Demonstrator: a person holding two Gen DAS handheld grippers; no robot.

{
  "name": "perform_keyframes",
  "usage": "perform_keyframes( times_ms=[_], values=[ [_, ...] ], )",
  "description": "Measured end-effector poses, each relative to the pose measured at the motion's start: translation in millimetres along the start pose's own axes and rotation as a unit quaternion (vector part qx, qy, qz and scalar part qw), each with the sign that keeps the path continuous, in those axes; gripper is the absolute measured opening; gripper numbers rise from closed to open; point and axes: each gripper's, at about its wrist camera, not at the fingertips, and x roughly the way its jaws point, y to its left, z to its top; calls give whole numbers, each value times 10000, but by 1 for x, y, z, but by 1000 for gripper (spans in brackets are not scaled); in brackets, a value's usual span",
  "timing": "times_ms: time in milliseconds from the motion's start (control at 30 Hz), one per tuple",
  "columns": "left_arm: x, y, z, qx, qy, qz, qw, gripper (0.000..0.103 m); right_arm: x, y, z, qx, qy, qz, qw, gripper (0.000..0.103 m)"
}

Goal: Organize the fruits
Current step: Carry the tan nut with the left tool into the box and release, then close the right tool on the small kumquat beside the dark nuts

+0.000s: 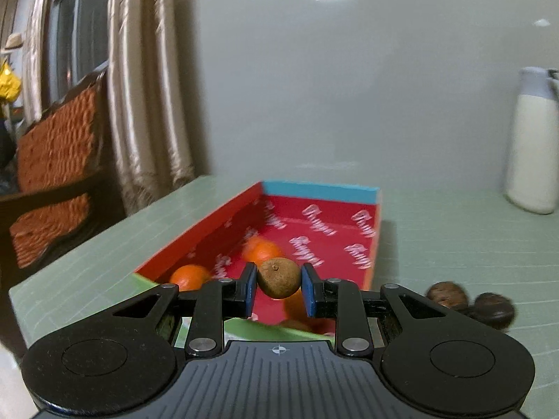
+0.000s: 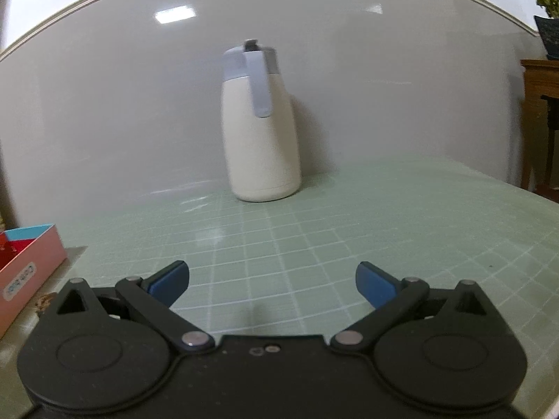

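Observation:
In the left wrist view my left gripper [image 1: 278, 288] is shut on a small round brown fruit [image 1: 278, 277], held above the near end of a red box [image 1: 209, 225] with a blue far wall. Two oranges [image 1: 190, 276] [image 1: 261, 249] lie inside the box, and more orange shows below the held fruit. Two dark brown fruits [image 1: 448, 295] [image 1: 494, 310] lie on the green mat to the right of the box. In the right wrist view my right gripper [image 2: 272, 284] stands open over the bare mat, nothing between its fingers. The box's pink outer side [image 2: 31, 265] shows at the left edge.
A white jug with a grey-blue lid and handle [image 2: 260, 132] stands on the green gridded mat [image 2: 314, 230] against the grey wall. Curtains [image 1: 146, 87] and an orange-cushioned chair [image 1: 56, 174] stand left of the table. A wooden stand [image 2: 541, 122] is at the far right.

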Motion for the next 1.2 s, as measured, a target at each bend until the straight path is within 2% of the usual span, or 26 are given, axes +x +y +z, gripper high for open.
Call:
perform_keyframes(
  times_ms=[267, 433, 500, 533, 567, 600, 633, 767, 900, 1067, 1133, 1200],
  values=[
    [13, 12, 0, -56, 187, 296, 9994, 28, -2, 26, -4, -191, 35, 352, 9992, 102],
    [15, 18, 2, -102, 219, 313, 9992, 29, -3, 41, -6, -305, 99, 662, 9973, 102],
    [13, 21, 2, -191, 199, 257, 9993, 38, -4, 48, -8, -382, 127, 790, 9961, 102],
    [12, 23, 3, -216, 161, 267, 9993, 58, -3, 52, -8, -424, 140, 857, 9953, 102],
    [10, 23, 3, -228, 79, 357, 9991, 82, -4, 56, -9, -468, 155, 933, 9944, 101],
    [7, 24, 3, -260, 7, 487, 9985, 92, -4, 60, -10, -506, 171, 1006, 9935, 101],
    [4, 26, 3, -302, -85, 543, 9980, 97, -4, 63, -10, -542, 194, 1077, 9925, 100],
    [-3, 33, 3, -372, -240, 492, 9978, 97, -5, 78, -15, -694, 308, 1318, 9884, 97],
    [-8, 41, 0, -339, -321, 534, 9975, 97, -5, 94, -19, -843, 475, 1548, 9832, 79],
    [-10, 59, -2, -406, -361, 722, 9959, 97, -4, 109, -25, -921, 636, 1727, 9786, 75],
    [-10, 68, -3, -478, -333, 802, 9951, 97, -4, 114, -27, -983, 707, 1785, 9765, 65],
    [-10, 77, -4, -542, -298, 879, 9942, 97, -3, 118, -29, -991, 813, 1860, 9741, 60]
  ],
)
